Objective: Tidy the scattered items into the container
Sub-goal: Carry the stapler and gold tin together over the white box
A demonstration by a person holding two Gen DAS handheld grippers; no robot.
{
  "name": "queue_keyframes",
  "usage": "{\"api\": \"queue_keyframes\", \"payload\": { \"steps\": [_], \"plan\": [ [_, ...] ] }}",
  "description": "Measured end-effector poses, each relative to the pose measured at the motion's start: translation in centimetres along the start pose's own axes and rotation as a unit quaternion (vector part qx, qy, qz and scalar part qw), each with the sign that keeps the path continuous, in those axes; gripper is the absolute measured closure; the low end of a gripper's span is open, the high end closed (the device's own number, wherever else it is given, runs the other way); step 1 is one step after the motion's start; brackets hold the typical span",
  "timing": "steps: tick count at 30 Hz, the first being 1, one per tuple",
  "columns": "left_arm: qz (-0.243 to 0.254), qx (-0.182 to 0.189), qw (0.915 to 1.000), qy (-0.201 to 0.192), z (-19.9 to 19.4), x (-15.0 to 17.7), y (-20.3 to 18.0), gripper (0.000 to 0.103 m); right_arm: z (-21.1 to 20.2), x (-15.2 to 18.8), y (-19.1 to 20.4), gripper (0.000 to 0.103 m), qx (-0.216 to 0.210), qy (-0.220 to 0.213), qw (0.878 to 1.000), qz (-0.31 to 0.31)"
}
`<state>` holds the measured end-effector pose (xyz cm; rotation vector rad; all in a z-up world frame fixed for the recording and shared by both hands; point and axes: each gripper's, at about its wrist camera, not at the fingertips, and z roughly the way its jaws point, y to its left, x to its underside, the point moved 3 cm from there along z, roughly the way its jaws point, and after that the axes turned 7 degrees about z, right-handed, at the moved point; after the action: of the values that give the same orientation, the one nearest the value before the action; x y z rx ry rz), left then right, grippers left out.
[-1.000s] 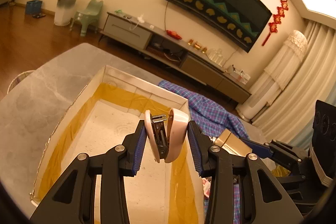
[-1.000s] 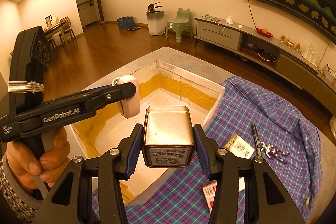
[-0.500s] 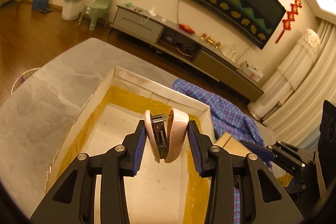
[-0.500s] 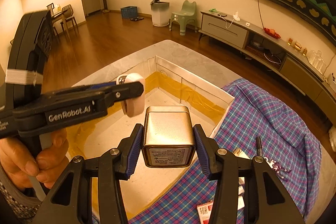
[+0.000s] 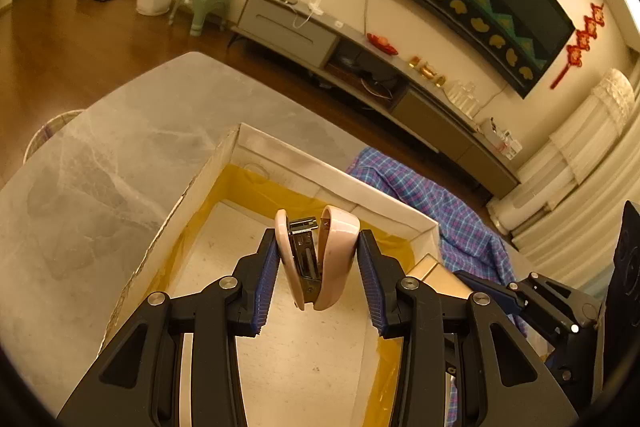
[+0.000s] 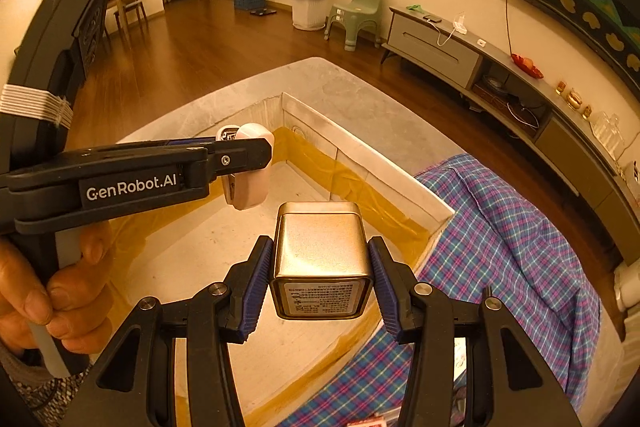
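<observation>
Over the counter's (image 5: pixel 100 155) box (image 5: pixel 332 175), left tongs (image 5: pixel 318 263) grip a stapler (image 5: pixel 320 259), right tongs (image 6: pixel 320 267) a tin (image 6: pixel 320 247); lowering and releasing seem next.

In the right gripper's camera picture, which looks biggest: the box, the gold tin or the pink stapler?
1. Box, biggest.
2. Gold tin, though it sits close to the camera, which inflates it.
3. Pink stapler, smallest and partly hidden by the left gripper.

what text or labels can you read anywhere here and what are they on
"GenRobot.AI": white lettering on the side of the left gripper, seen from the right wrist view.
Label on the end of the gold tin in the right gripper: several lines of small print, too small to read.
Nothing else is readable.
</observation>
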<state>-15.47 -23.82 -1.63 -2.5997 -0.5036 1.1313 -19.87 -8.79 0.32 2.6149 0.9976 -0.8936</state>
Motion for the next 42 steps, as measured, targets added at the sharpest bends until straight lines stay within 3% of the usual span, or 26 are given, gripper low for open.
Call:
{"api": "queue_keyframes", "payload": {
  "steps": [24, 42],
  "plan": [
    [-0.005, -0.051, 0.9965, 0.066, 5.5, -0.4, 2.3, 0.062, 8.7, -2.6, -0.1, 0.053, 0.018, 0.088, 0.996, -0.025],
    [0.030, -0.079, 0.9912, 0.102, 8.2, 1.3, 2.0, 0.062, 10.6, -2.2, -0.9, 0.053, 0.026, 0.141, 0.989, -0.026]
  ]
}}
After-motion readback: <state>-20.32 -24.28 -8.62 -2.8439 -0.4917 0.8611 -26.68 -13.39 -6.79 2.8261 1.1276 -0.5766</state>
